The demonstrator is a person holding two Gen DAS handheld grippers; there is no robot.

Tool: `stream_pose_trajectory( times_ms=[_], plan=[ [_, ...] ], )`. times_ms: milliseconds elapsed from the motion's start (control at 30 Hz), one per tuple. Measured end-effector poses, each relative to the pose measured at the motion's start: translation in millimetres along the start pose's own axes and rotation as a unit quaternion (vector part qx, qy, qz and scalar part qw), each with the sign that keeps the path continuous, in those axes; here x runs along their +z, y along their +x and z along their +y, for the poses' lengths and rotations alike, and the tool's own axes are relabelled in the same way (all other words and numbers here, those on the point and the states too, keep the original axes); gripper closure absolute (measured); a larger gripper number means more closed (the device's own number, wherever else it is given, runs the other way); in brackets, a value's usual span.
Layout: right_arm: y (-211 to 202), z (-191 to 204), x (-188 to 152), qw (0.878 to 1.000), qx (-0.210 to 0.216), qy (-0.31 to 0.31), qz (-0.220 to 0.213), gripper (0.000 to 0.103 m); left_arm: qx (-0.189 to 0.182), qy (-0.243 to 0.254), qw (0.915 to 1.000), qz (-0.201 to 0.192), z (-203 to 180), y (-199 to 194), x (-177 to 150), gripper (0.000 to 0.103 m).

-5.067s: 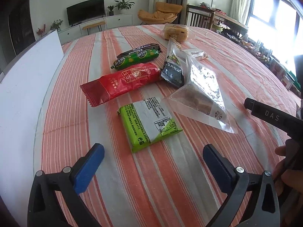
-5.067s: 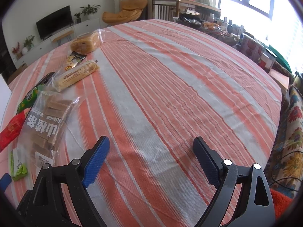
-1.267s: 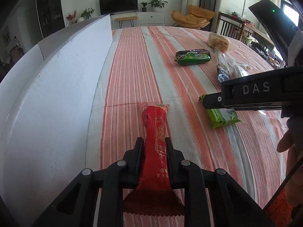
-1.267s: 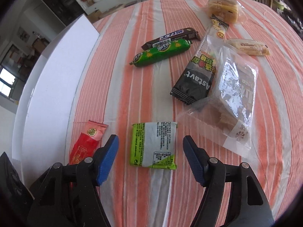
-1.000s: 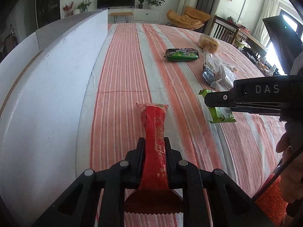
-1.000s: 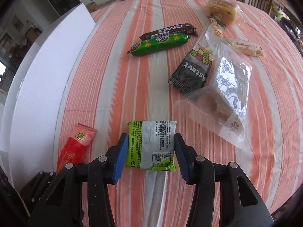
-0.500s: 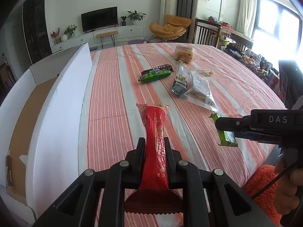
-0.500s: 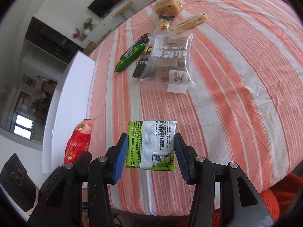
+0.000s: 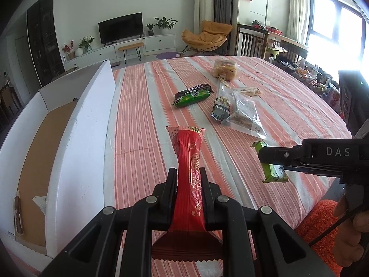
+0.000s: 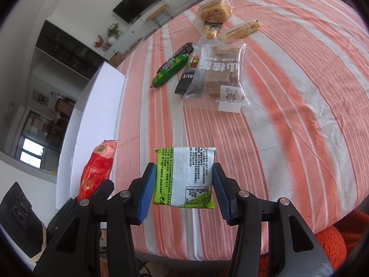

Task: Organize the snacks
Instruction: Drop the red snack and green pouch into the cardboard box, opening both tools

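Snacks are split between the table and the two grippers. The red packet (image 9: 188, 173) is clamped in the left gripper (image 9: 188, 182), its long axis running straight out along the fingers, lifted clear of the striped tablecloth (image 9: 143, 115). The green packet (image 10: 185, 177) is pinched flat between the blue pads of the right gripper (image 10: 183, 184), also off the cloth near the bottom edge of the table.

In the left wrist view the white box (image 9: 85, 138) fills the left side of the frame, its near wall just beside the red packet and its brown floor (image 9: 43, 152) open beyond that wall. In that same view the right gripper (image 9: 267, 155) reaches in from the right edge with the green packet (image 9: 272, 169); the left gripper sits between it and the box.

So the left hand is judged nearer the box: its packet need only swing left over the wall, while the green one probably follows. The remaining snacks, a green roll (image 9: 191, 98) and a clear bag (image 9: 245, 115) among them, lie in the upper middle of the frame, well apart from both grippers.
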State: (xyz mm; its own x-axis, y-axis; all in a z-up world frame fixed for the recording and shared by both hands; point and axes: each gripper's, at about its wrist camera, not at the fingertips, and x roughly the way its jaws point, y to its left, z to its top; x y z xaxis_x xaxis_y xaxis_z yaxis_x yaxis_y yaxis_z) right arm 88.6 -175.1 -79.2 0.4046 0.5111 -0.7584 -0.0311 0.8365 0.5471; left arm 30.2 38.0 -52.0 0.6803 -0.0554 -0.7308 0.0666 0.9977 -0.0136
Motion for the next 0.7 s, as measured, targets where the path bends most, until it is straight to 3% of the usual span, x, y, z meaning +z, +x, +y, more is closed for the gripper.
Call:
stream_pose_trajectory(
  times_ms=[167,267,467,567,700],
  plan=[
    [0,1,0,1.000,0.002,-0.002,-0.001,0.052,-0.009,-0.006,0.9999,0.008,2,1,1,0.086],
    [-2,5,1,1.000,0.005,-0.003,-0.005,0.052,-0.038,-0.032,0.9987,0.008,12,-8,7,0.086],
    [-11,49,9,0.999,0.035,-0.031,-0.017,0.052,-0.078,-0.101,0.9915,-0.028,63,-52,34,0.086],
    [-17,96,14,0.995,0.070,-0.069,-0.017,0.052,-0.062,-0.132,0.9875,-0.059,106,-79,44,0.087],
    [-14,177,11,0.983,0.118,-0.143,-0.009,0.052,0.003,-0.178,0.9806,-0.082,178,-104,41,0.086]
  ],
)
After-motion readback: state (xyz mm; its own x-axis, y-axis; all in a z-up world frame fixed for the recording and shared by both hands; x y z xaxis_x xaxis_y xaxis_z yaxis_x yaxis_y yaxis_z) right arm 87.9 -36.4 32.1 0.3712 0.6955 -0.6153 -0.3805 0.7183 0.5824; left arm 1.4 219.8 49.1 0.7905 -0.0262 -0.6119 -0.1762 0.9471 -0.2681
